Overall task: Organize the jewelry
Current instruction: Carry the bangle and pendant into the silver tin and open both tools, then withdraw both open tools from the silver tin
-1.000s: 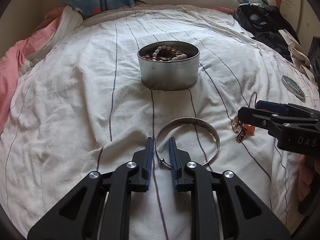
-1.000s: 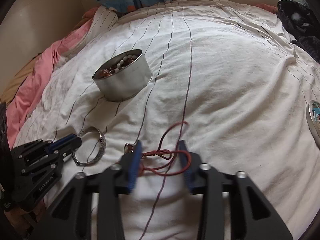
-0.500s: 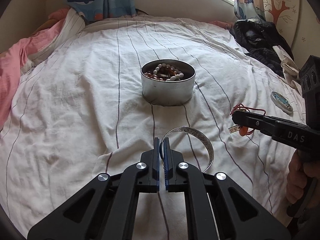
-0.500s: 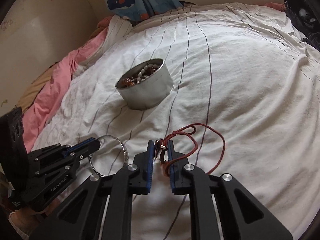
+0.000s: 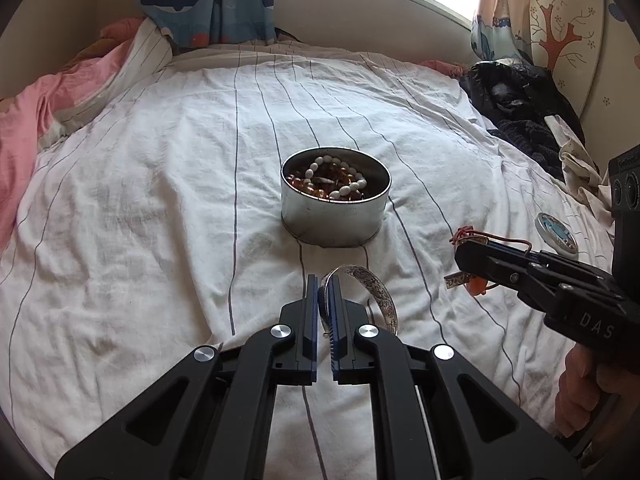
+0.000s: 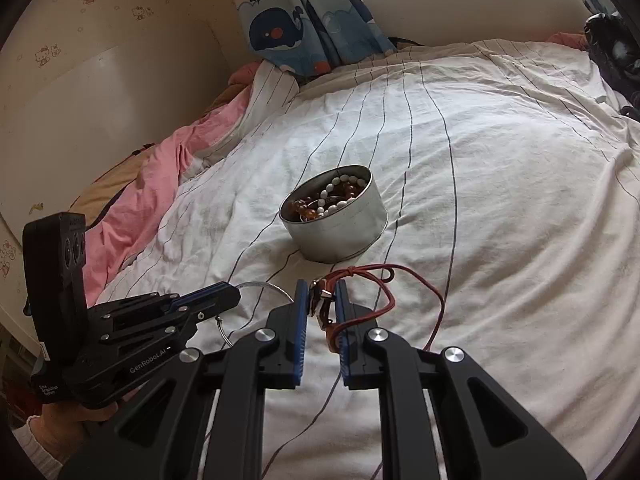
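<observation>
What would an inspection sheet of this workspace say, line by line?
Surface: white bedsheet with thin dark stripes, wrinkled.
Job's things: round metal tin standing on the sheet, holding bead strings; silver bangle; red cord necklace with a small pendant.
Clutter: small round lid near the bed's right edge; dark clothes piled beyond it.
Grippers: left claw shut on the bangle's edge; right claw shut on the necklace near its pendant.
Cables: nothing seen.
Surroundings: pink blanket at left, whale-print curtain, bright window behind.
</observation>
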`<state>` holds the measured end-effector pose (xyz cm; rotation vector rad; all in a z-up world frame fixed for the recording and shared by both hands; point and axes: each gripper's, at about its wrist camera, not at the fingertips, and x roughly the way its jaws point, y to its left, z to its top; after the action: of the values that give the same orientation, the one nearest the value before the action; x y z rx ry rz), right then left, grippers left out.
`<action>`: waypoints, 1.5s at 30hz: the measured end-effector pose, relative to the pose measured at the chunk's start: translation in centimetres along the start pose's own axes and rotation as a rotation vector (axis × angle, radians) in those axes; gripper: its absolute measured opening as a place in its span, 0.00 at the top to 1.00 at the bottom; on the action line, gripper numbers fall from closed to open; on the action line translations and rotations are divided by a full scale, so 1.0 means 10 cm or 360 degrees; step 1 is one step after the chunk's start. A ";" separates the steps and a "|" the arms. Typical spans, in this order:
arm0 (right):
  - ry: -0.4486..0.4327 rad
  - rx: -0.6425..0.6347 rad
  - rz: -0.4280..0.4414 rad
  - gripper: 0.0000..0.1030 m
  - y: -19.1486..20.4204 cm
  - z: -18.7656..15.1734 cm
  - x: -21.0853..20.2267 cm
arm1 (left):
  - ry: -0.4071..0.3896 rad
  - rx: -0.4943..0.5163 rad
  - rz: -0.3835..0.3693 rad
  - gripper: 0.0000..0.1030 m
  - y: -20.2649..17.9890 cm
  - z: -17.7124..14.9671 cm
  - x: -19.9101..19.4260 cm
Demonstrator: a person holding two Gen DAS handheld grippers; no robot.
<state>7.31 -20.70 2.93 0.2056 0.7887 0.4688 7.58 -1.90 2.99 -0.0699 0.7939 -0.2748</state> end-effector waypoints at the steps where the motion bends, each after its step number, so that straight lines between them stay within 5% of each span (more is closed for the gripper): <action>1: -0.0002 -0.0019 0.0001 0.86 0.02 0.02 0.00 | -0.0013 -0.0005 0.0000 0.96 0.01 0.03 -0.01; 16: -0.0046 -0.0225 -0.0027 0.86 0.08 0.56 0.12 | -0.0195 -0.0089 -0.0061 0.95 0.05 0.53 -0.03; 22: -0.0085 -0.0280 -0.0021 0.86 0.08 0.79 0.22 | -0.0366 -0.0192 -0.0202 0.95 0.09 0.82 0.15; 26: -0.0093 -0.0336 0.0012 0.86 0.15 0.95 0.39 | -0.0019 -0.0269 -0.0059 0.94 0.24 0.89 0.79; 29: 0.0050 -0.0374 0.0077 0.86 0.22 1.00 0.72 | -0.0012 -0.0206 0.0082 0.87 0.32 0.79 0.74; 35: 0.0408 -0.0306 0.0026 0.56 0.14 0.83 1.24 | -0.0053 -0.0185 0.0218 0.76 0.54 0.61 0.37; 41: 0.0329 -0.0221 0.0052 0.41 0.08 0.68 0.77 | -0.0038 -0.0164 0.0163 0.61 0.45 0.41 0.22; 45: 0.0209 -0.0130 0.0025 0.39 -0.04 0.52 0.47 | 0.0002 -0.0118 0.0102 0.60 0.29 0.23 0.17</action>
<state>14.06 -18.84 3.45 0.1055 0.8947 0.5324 11.01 0.36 2.91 -0.1142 0.8059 -0.1848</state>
